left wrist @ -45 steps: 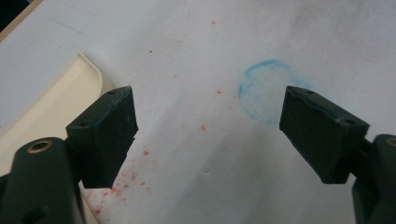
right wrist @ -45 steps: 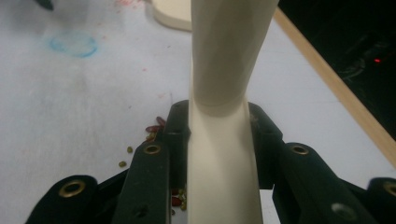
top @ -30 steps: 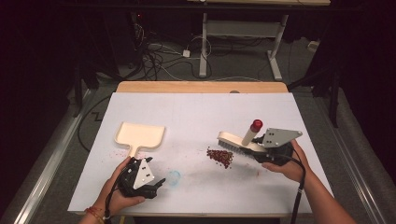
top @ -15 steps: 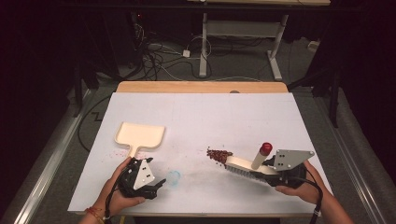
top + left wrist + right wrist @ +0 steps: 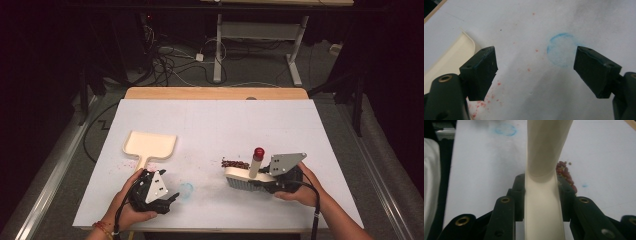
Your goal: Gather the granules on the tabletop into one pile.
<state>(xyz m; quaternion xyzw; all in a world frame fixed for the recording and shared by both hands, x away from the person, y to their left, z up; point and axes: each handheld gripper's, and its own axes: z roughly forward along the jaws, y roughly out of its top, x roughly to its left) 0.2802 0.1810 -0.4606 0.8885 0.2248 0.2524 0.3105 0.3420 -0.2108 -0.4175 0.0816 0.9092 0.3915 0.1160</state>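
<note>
A small pile of dark red beans [image 5: 235,163] lies on the white table sheet [image 5: 215,125], right of centre. Just in front of it rests a cream brush [image 5: 239,176] with a red-tipped handle [image 5: 258,152]. My right gripper [image 5: 261,180] is shut on that brush; in the right gripper view the brush [image 5: 541,195] sits between the jaws, with the beans [image 5: 566,174] beside it. A cream dustpan [image 5: 149,144] lies at the left. My left gripper [image 5: 172,197] stands open and empty in front of the dustpan, with a corner of the dustpan [image 5: 449,56] at its left.
A faint blue ring [image 5: 186,190] is drawn on the sheet just right of the left gripper, also visible as a ring [image 5: 562,50] between its jaws. Red specks [image 5: 482,102] dot the sheet near the dustpan. A wooden edge [image 5: 215,93] borders the far side; desk legs and cables lie beyond.
My right gripper has carried the brush from behind and right of the beans to their near side, then a little left. The left gripper and dustpan have not moved.
</note>
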